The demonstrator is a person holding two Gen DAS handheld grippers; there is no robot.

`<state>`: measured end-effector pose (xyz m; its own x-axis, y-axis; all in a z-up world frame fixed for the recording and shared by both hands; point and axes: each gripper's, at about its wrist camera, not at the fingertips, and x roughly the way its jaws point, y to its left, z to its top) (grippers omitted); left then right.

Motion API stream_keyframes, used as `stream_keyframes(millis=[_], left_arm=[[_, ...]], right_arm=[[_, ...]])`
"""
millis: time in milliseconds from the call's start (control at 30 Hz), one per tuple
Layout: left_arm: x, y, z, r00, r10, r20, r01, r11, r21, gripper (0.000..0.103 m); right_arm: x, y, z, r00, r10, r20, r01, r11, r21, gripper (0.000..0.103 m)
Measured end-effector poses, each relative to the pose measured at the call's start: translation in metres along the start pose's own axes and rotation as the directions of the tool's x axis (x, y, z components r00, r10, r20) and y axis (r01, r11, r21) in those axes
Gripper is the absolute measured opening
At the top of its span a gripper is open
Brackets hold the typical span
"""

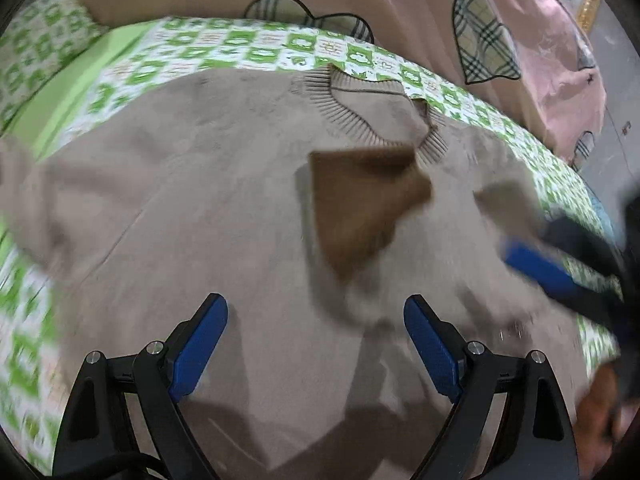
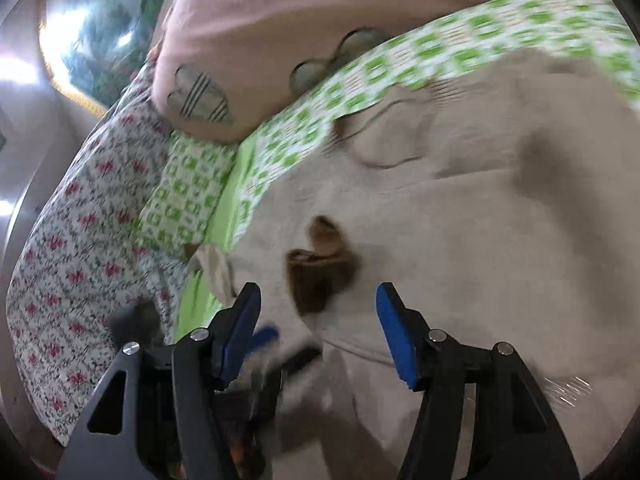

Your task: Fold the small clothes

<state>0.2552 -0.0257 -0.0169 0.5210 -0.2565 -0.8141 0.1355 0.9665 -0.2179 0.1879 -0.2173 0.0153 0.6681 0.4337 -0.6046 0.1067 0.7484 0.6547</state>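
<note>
A small beige knit sweater (image 1: 192, 200) with a ribbed collar (image 1: 352, 116) and a brown patch (image 1: 356, 200) lies spread on a green-and-white checked sheet (image 1: 240, 46). My left gripper (image 1: 316, 332) is open and empty, hovering over the sweater's lower body. The right gripper shows blurred at the right edge of the left wrist view (image 1: 560, 264), over the sweater's side. In the right wrist view the right gripper (image 2: 320, 320) is open and empty above the sweater (image 2: 480, 240), near the brown patch (image 2: 320, 272). The left gripper's blurred blue finger (image 2: 262, 338) shows low beside it.
A pink blanket with plaid heart patches (image 1: 480, 40) is heaped behind the sweater. A floral-print cloth (image 2: 80, 260) hangs at the bed's edge in the right wrist view, next to a plain green strip (image 2: 228, 208) of the sheet.
</note>
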Motion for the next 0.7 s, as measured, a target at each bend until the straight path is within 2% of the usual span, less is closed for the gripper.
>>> stream_keyframes(millis=[67,100,133,167,200,233,300,367,433,533,600,633,667,700], left_arm=[[0.017,-0.003,0.017,1.0,0.014,0.003,-0.014,1.0,-0.004,0.089],[0.022,-0.004,0.025,1.0,0.024,0.02,-0.024,1.0,-0.005,0.081],[0.022,-0.003,0.028,0.999,0.017,0.031,-0.017,1.0,-0.006,0.056],[0.022,-0.001,0.032,0.999,-0.011,0.042,0.012,1.0,-0.006,0.037],[0.021,0.002,0.032,0.997,-0.063,0.033,0.063,0.998,-0.012,0.007],[0.017,0.007,0.031,0.996,-0.082,0.033,0.083,0.996,-0.025,0.008],[0.0,0.024,0.022,0.995,-0.065,0.07,0.069,0.996,-0.055,0.008],[-0.015,0.043,0.012,0.992,-0.09,0.083,0.098,0.991,-0.092,0.012],[-0.019,0.067,0.004,0.987,-0.125,0.101,0.139,0.979,-0.148,0.028],[-0.006,0.083,0.004,0.982,-0.176,0.063,0.186,0.956,-0.227,0.04],[0.001,0.082,0.013,0.972,-0.222,0.074,0.233,0.944,-0.234,0.046],[0.001,0.078,0.014,0.972,-0.224,0.077,0.236,0.947,-0.218,0.043],[0.002,0.07,0.017,0.971,-0.229,0.074,0.239,0.954,-0.18,0.029],[0.002,0.059,0.021,0.967,-0.246,0.06,0.252,0.959,-0.132,0.007]], right_arm=[[-0.018,-0.011,-0.007,0.999,-0.039,0.02,0.039,0.999,0.022,0.061],[-0.027,-0.018,-0.011,0.998,-0.061,0.028,0.06,0.998,0.034,0.061],[-0.036,-0.024,-0.014,0.996,-0.079,0.036,0.078,0.996,0.044,0.061],[-0.042,-0.027,-0.016,0.995,-0.092,0.044,0.089,0.995,0.05,0.061],[-0.049,-0.032,-0.018,0.993,-0.104,0.053,0.101,0.993,0.056,0.061],[-0.058,-0.037,-0.021,0.991,-0.117,0.065,0.113,0.992,0.06,0.061],[-0.069,-0.044,-0.024,0.987,-0.14,0.079,0.135,0.989,0.066,0.061],[-0.08,-0.051,-0.026,0.982,-0.166,0.09,0.16,0.985,0.067,0.061],[-0.089,-0.061,-0.026,0.975,-0.2,0.099,0.193,0.978,0.073,0.061],[-0.095,-0.073,-0.019,0.966,-0.236,0.108,0.227,0.97,0.091,0.061],[-0.099,-0.078,-0.012,0.958,-0.259,0.126,0.247,0.963,0.104,0.061],[-0.103,-0.081,-0.007,0.953,-0.27,0.14,0.257,0.961,0.106,0.061],[-0.107,-0.083,0.0,0.945,-0.287,0.156,0.273,0.956,0.107,0.061],[-0.11,-0.086,0.006,0.937,-0.307,0.167,0.293,0.95,0.107,0.061]])
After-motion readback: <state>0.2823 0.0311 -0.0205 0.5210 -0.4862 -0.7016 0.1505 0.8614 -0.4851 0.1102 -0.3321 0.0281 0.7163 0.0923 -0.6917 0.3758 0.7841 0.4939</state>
